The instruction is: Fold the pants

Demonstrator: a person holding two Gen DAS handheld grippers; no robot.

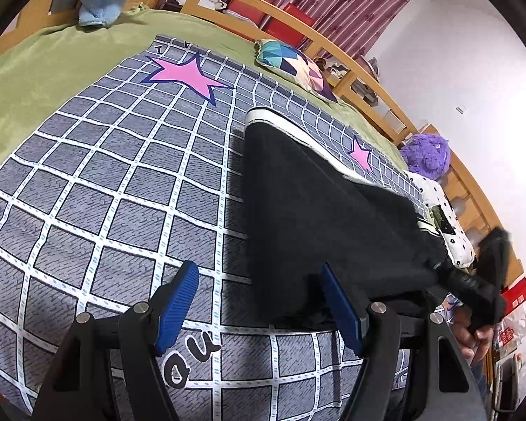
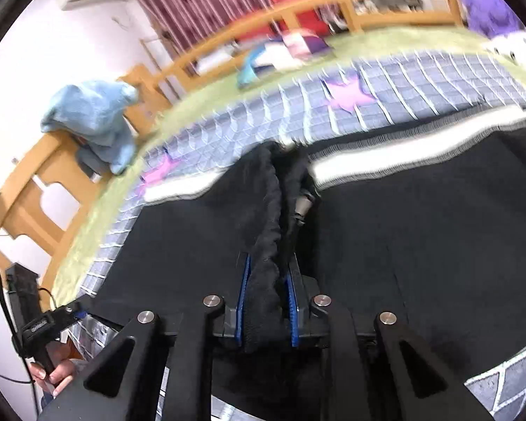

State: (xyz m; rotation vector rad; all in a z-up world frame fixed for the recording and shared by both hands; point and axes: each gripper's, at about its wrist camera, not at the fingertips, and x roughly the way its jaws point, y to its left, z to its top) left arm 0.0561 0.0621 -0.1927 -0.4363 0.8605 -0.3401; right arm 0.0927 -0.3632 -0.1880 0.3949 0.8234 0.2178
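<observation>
Black pants (image 1: 298,210) lengthwise on bed; right gripper (image 2: 267,301) clamps bunched fabric; left gripper (image 1: 259,310) wide open, empty.

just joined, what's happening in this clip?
A person with a handheld gripper in each hand is folding black pants on a bed with a grey grid blanket. The right gripper is shut on a bunched fold of the pants fabric. The left gripper is open and empty, above the blanket just beside the pants' edge. The right wrist view is motion-blurred. The pants, with a white side stripe, lie partly spread on the blanket.
</observation>
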